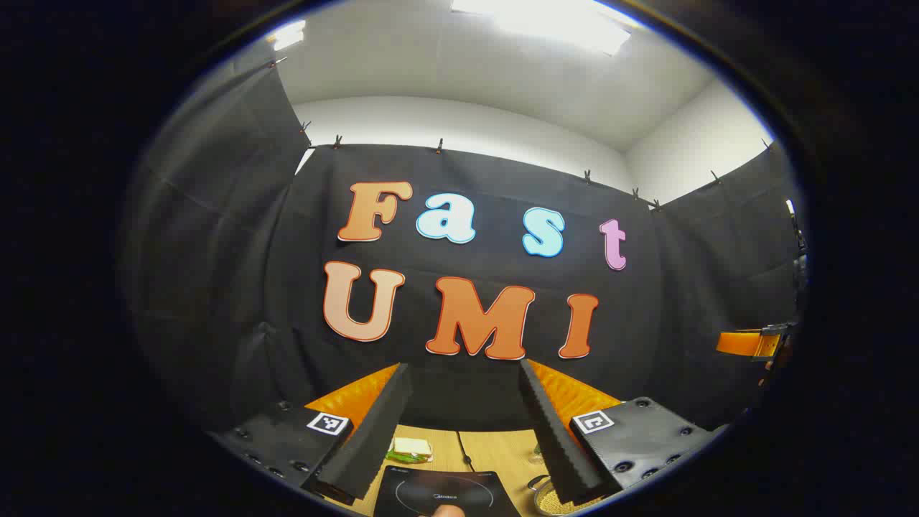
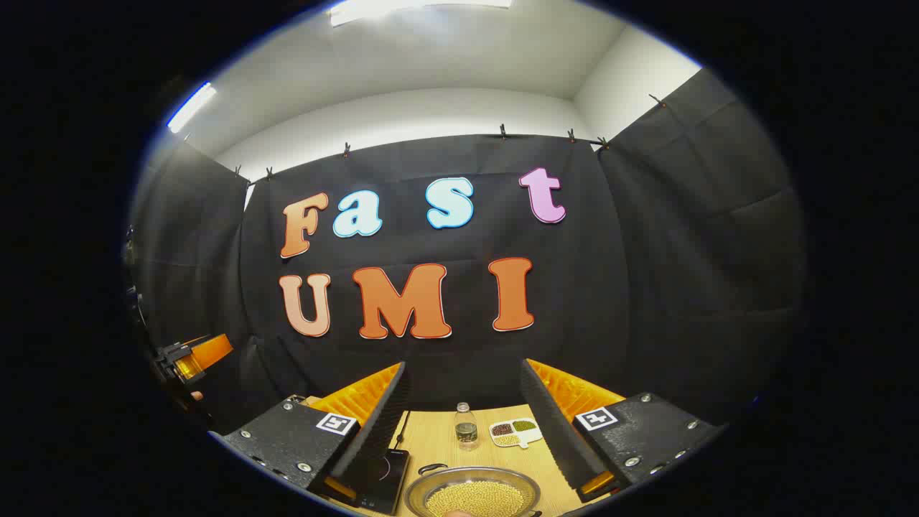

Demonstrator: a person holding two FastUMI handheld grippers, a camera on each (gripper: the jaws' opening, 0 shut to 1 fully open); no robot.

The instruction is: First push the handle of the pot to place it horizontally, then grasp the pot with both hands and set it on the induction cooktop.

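We note left gripper (image 1: 463,431) jaws wide, black induction cooktop (image 1: 445,492) at six o'clock, right gripper (image 2: 467,431) jaws wide, round metal pot of yellow grains (image 2: 472,492) at six o'clock.

place: recording booth | evidence: black cloth walls (image 2: 682,237), wooden table (image 2: 438,438), ceiling light (image 1: 553,21)

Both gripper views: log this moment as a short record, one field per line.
pot: metal pot full of yellowish grains, on the wooden table
cooktop: black induction cooktop, bare, beside the pot
left gripper: open, raised above the cooktop, holding nothing
right gripper: open, raised above the pot, holding nothing
behind the pot: small bottle and a divided dish of beans
near the cooktop: sandwich
task state: pot not yet on the cooktop
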